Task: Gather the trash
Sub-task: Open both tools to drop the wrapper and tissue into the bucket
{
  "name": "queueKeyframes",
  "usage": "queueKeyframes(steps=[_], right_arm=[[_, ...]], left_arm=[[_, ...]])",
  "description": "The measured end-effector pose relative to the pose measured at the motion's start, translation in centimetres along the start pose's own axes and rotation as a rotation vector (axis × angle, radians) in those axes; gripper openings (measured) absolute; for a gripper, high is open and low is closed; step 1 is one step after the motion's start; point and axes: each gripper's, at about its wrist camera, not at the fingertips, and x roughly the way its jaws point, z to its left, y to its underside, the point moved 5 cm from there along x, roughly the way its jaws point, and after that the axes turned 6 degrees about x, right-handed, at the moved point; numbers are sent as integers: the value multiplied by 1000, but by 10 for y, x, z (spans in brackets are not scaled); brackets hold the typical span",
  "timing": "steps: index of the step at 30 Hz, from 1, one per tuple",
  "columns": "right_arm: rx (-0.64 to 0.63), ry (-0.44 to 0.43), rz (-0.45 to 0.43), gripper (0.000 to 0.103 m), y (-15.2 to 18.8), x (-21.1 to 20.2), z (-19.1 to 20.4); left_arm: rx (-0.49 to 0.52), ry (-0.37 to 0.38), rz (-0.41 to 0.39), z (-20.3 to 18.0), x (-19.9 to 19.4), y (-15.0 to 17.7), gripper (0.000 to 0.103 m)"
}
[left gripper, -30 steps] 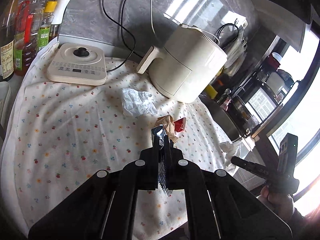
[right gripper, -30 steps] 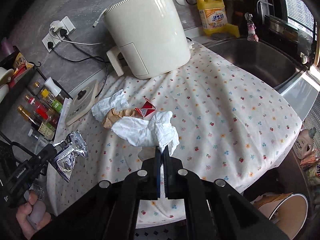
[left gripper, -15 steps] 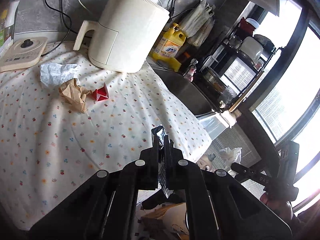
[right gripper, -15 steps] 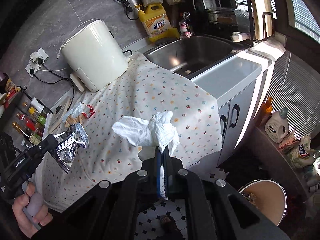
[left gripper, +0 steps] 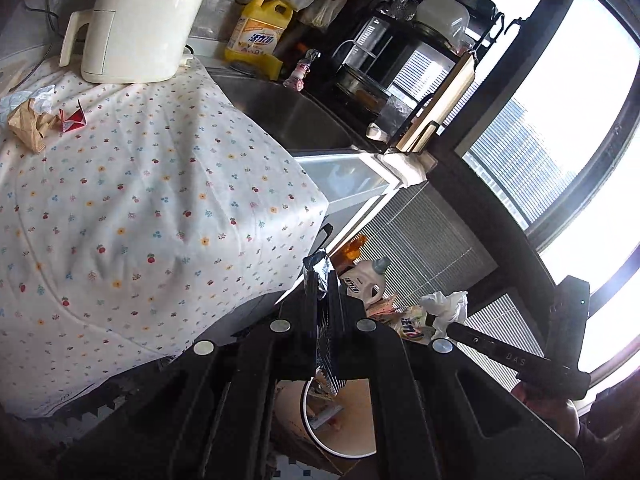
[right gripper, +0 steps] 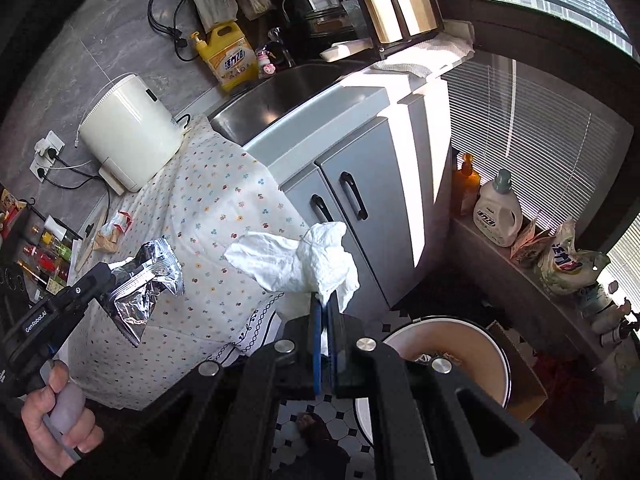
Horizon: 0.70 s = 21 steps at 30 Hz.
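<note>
Clamping one crumpled silver foil wrapper (left gripper: pixel 318 270), the left gripper (left gripper: pixel 320 280) has its jaws pressed together on it; the wrapper's long axis runs along the fingers, its free end pointing away. The right gripper (right gripper: pixel 326 308) pinches one crumpled white tissue (right gripper: pixel 296 258) that spreads sideways to the left. Below both stands one round cream trash bin (right gripper: pixel 486 338) holding some scraps. Three pieces lie on the flowered tablecloth (left gripper: pixel 140 200): brown paper (left gripper: pixel 28 126), red carton (left gripper: pixel 72 120), white tissue scrap (left gripper: pixel 24 96).

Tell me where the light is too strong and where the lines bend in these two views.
Left wrist view: the window is blown out white and its frame curves. Right wrist view: sun falls in patches on the cabinet; the blinds bow from fisheye.
</note>
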Motion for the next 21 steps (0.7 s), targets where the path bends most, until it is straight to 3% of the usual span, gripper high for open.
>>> queueKeyframes(steps=[15,16,17,19,21], right_arm=[[165,105,183,8,69,17,-125],[168,102,198,13,74,19,-129],[175,100,210,27,77,20,-133],[192,93,201,42,82,16,-140],[188,97,197,42,85,14,-144]], left_arm=[[62,94,242,-74,89,97,5],[63,98,255,-77,93,103,5],[63,103,267,-79,97,108,5],[61,112,288,-82,105,116,5],[62,120,306,-86,112,122,5]])
